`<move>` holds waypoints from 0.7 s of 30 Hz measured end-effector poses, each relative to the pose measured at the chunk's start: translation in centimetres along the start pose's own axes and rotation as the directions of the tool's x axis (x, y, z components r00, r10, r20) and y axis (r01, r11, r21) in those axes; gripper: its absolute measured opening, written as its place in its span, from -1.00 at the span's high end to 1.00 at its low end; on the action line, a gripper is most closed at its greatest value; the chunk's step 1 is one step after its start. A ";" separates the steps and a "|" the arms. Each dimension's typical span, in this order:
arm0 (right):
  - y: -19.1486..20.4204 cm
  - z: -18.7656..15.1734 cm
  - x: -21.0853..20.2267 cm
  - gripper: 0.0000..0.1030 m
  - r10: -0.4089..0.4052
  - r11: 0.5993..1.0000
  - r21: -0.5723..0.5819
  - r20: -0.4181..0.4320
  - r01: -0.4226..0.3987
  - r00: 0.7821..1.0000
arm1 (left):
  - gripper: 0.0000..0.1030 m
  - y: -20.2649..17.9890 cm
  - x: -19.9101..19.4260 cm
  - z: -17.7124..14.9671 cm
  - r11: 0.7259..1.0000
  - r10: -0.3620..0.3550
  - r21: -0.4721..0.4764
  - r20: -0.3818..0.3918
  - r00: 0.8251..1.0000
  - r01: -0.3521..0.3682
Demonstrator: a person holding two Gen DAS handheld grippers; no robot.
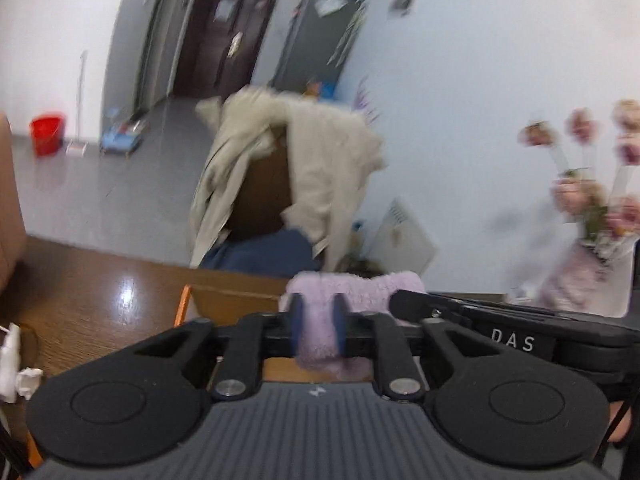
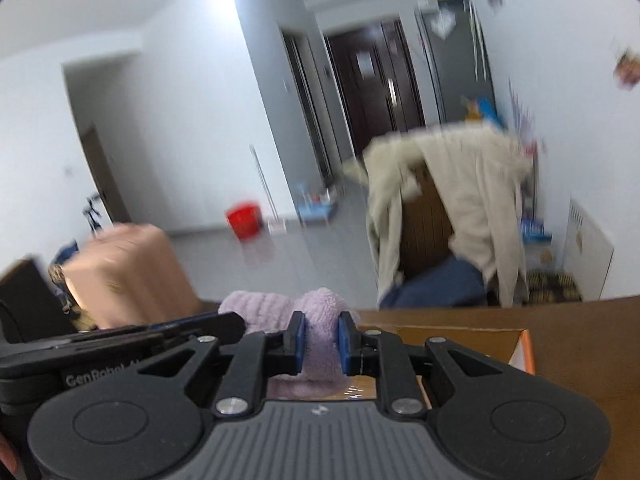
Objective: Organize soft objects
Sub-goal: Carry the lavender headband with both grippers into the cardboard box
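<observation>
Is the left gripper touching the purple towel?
Touching. Left wrist view: the left gripper has both blue pads pressed into the purple towel.

Towel [image 1: 352, 286] above the open box [image 1: 234, 300] on the table [image 1: 88, 280]; draped chair [image 1: 276, 188] behind

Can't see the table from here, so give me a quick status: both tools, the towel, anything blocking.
Left tool shut on lilac towel. Right tool shut on the same towel. Towel held above open cardboard box on wooden table. Nothing in the way.
</observation>
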State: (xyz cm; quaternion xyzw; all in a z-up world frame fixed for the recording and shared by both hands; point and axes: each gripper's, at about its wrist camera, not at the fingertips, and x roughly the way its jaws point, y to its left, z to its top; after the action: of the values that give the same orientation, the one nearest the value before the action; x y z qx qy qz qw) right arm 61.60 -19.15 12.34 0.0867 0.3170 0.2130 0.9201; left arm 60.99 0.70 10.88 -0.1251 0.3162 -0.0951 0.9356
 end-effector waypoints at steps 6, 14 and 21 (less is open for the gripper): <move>-4.0 -0.5 11.4 0.68 -0.079 0.995 0.049 -0.145 0.086 0.986 | 0.89 4.4 9.4 -0.8 0.994 0.050 -0.094 -0.122 0.991 -0.062; -6.1 -5.1 17.8 0.52 -0.113 0.987 0.086 -0.247 0.138 0.962 | 0.82 5.6 12.3 -3.6 0.995 0.087 -0.041 -0.171 0.981 -0.096; -4.8 -3.4 13.8 -0.15 -0.155 0.985 0.040 -0.203 0.166 0.967 | -0.14 3.0 7.5 -1.7 0.993 0.113 0.040 -0.086 0.990 -0.110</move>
State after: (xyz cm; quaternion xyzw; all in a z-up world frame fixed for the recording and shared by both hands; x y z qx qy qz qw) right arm 70.87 -17.17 0.69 0.0648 0.4195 0.1364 0.8951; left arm 66.12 1.28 4.43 -0.0865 0.3618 -0.0533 0.9267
